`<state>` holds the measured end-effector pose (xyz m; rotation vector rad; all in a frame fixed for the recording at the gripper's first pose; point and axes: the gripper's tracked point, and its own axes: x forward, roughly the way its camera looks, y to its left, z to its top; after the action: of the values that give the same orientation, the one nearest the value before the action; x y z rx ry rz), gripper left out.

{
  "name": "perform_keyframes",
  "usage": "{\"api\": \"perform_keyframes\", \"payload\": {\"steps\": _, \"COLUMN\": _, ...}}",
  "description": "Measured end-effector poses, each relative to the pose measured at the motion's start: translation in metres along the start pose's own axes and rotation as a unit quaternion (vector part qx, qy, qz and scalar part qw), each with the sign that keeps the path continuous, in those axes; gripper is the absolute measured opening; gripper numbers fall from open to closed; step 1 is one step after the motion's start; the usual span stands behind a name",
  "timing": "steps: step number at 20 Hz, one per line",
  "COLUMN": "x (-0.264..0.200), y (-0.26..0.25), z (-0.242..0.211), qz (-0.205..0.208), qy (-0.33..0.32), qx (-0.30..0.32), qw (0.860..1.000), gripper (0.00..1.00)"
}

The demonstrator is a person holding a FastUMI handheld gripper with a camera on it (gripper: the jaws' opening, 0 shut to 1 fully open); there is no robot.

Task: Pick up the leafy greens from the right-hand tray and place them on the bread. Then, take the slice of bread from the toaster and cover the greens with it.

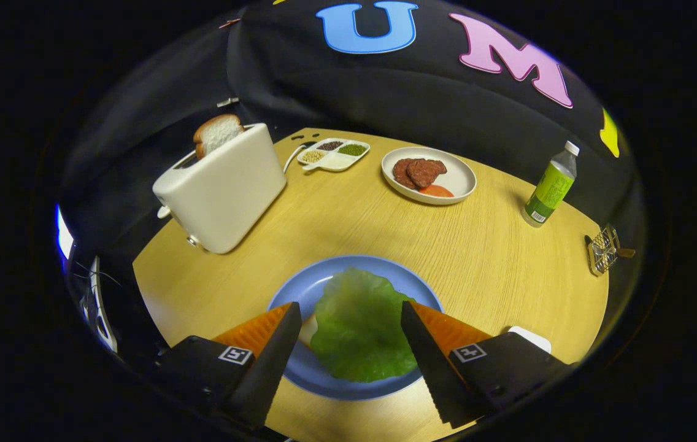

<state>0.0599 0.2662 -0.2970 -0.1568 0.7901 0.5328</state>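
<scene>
While the jaws stand spread, one lettuce leaf [361,328] covers one blue plate [318,285]; one toaster [223,187] holds one bread slice [216,132].

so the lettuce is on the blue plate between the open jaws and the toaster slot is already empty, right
Not quite. In the gripper view a bread slice is sticking up from the toaster. The rest holds: the lettuce lies on the blue plate, with the gripper jaws open on either side of it.
</scene>
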Motion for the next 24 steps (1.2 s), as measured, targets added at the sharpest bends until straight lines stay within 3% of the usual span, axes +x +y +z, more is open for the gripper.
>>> {"api": "perform_keyframes", "payload": {"steps": 8, "x": -0.041, "y": 0.027, "z": 0.069, "qz": -0.007, "qy": -0.090, "qx": -0.010, "qw": 0.996, "gripper": 1.00}}
{"api": "perform_keyframes", "payload": {"steps": 14, "x": -0.058, "y": 0.078, "z": 0.143, "qz": 0.019, "qy": -0.162, "qx": -0.006, "qw": 0.987, "gripper": 1.00}}
{"api": "perform_keyframes", "payload": {"steps": 24, "x": -0.014, "y": 0.170, "z": 0.215, "qz": 0.049, "qy": -0.192, "qx": -0.026, "qw": 0.980, "gripper": 1.00}}
